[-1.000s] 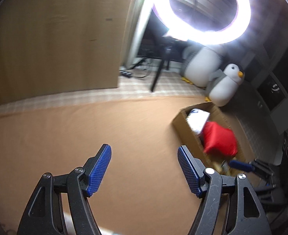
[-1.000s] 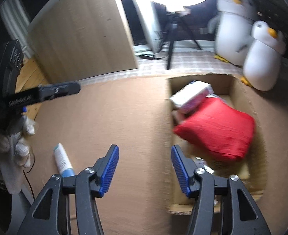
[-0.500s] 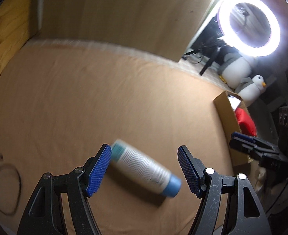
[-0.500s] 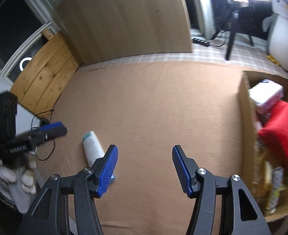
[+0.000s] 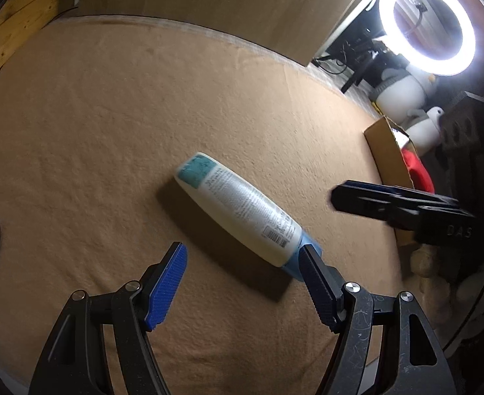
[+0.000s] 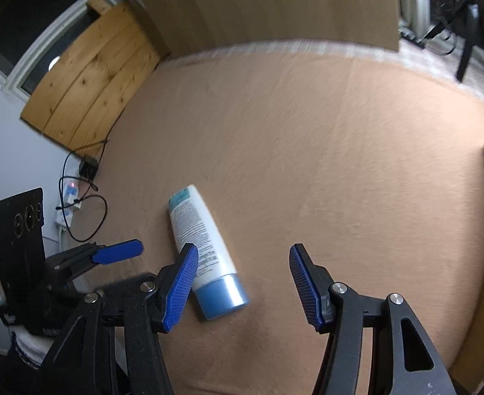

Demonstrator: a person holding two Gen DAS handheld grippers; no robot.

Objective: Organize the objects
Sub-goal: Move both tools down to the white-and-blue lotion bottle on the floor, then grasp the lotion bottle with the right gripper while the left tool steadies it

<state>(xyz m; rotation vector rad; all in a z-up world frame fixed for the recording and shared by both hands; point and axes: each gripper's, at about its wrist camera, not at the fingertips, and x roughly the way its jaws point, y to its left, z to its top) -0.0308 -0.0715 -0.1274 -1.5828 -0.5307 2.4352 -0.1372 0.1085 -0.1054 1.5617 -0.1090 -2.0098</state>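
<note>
one bottle (image 5: 238, 210) lying flat – two hand-held grippers, left (image 5: 242, 283) and right (image 6: 242, 283), both spread (nothing pinched).

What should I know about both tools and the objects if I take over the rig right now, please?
Left tool: open, empty, just short of the white plastic bottle with the blue cap, which lies on its side on the tan cloth.
Right tool: open, empty, over the bottle's cap end.
Brown cardboard box at the cloth's right edge already holds a red cloth item.
Left to do: grasp the bottle, place it in the box.
</note>
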